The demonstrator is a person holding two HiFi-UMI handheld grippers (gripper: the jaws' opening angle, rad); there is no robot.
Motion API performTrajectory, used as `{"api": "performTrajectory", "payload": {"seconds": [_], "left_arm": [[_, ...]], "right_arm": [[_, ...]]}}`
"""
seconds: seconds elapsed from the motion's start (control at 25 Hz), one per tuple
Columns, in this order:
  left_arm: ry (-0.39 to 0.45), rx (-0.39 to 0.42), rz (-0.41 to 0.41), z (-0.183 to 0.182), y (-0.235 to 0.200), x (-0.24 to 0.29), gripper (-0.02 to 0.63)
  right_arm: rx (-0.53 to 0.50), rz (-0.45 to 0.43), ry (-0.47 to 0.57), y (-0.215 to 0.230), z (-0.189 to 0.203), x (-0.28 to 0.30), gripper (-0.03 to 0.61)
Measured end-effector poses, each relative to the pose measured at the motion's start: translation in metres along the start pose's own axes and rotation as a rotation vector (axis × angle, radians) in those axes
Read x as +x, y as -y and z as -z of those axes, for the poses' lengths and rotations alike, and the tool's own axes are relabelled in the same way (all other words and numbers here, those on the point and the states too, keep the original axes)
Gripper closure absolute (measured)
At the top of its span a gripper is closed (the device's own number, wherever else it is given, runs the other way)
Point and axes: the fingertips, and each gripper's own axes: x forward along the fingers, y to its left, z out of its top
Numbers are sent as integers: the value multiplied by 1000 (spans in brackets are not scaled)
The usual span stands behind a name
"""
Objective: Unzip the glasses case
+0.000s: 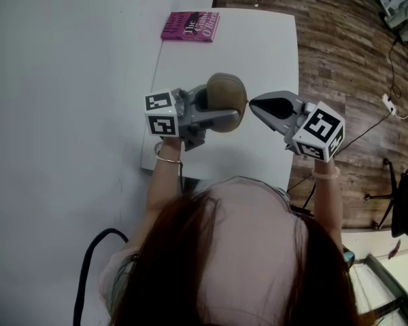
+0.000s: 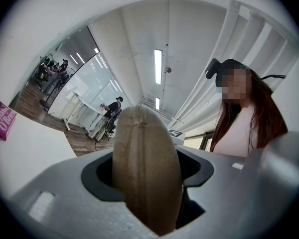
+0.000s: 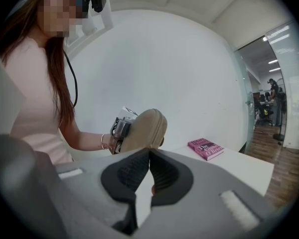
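Note:
A tan oval glasses case (image 1: 226, 92) is held up above the white table (image 1: 262, 53), with my left gripper (image 1: 222, 109) shut on it from the left. In the left gripper view the case (image 2: 145, 153) stands edge-on between the jaws, its seam facing the camera. My right gripper (image 1: 253, 103) is shut, its tips right at the case's right edge. In the right gripper view the closed tips (image 3: 149, 152) sit just below the case (image 3: 145, 128). A small dark tab on the case's side lies clear of the tips. Nothing shows between the right jaws.
A pink book (image 1: 190, 26) lies at the table's far left corner, also visible as the book (image 3: 205, 148) in the right gripper view. Wooden floor (image 1: 353, 53) runs along the table's right side. A black cable (image 1: 88, 263) hangs near the person's left side.

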Motion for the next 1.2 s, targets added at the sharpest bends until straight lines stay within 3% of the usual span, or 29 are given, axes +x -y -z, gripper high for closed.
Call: {"api": "performTrajectory", "payload": {"seconds": [1.2], "left_arm": [[277, -114, 12, -31, -15, -19, 313]], "right_arm": [[25, -23, -33, -8, 14, 9, 572]]}}
